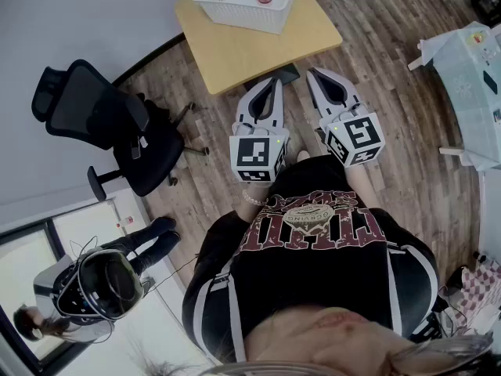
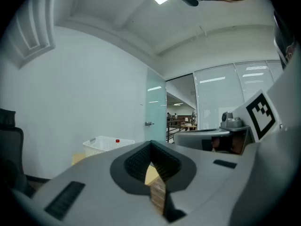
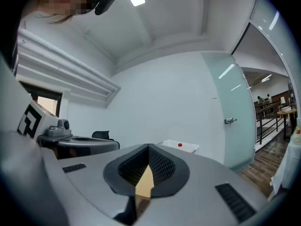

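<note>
Both left gripper (image 1: 275,83) and right gripper (image 1: 314,74) had fingers pressed together, empty; beyond the fingers sat a white plastic lattice basket (image 1: 241,14), needing them spread.

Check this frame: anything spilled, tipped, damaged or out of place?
Nothing stands out. The basket sits upright on the table, the chair stands upright, and the left tool and right tool are shut, empty.

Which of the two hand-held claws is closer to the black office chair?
The left gripper: it is on the side where the black office chair stands, while the right gripper is held beside it, farther off.
</note>
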`<state>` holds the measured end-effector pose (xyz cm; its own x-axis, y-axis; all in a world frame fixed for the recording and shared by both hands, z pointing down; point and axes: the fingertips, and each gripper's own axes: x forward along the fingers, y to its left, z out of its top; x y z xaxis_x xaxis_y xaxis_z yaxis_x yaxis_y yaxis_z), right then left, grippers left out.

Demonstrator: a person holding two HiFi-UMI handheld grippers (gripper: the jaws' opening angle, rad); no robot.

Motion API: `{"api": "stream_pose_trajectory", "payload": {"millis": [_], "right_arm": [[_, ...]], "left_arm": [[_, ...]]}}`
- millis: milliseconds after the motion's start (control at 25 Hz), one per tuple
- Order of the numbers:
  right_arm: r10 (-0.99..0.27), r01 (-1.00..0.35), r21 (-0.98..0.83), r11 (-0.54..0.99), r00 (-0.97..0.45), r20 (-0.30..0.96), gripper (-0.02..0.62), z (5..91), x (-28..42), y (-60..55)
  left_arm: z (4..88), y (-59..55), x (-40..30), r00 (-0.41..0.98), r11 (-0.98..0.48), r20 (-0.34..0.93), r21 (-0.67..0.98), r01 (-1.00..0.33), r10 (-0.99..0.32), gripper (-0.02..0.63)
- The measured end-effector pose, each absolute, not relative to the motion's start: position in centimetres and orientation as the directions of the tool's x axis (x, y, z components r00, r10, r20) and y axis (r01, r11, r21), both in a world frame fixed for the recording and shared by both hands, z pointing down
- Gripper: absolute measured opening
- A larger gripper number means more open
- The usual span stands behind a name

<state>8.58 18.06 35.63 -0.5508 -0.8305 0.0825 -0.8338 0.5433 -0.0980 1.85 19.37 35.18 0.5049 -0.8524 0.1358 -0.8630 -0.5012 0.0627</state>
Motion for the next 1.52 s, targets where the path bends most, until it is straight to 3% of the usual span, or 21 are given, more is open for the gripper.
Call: {"api": "stream_pose_trajectory", "payload": {"millis": [880,1520], "right_arm": [[-0.809,-0.813,-0.109,0.573,-0.581,0.086,0.017,36.2,12.4,17.8],[-0.808,-0.813,-0.104,0.573,-0.581,0.093,0.017,36.7,11.5,16.4]], "left_arm": [[36.1,19.6,5.3,0.473,-0.463,0.148,0.096,-0.881,-0.868,0.044],[36.4,17.6,4.7,0.486,-0.476,0.147,0.095,-0.874,-0.862,0.044]]}}
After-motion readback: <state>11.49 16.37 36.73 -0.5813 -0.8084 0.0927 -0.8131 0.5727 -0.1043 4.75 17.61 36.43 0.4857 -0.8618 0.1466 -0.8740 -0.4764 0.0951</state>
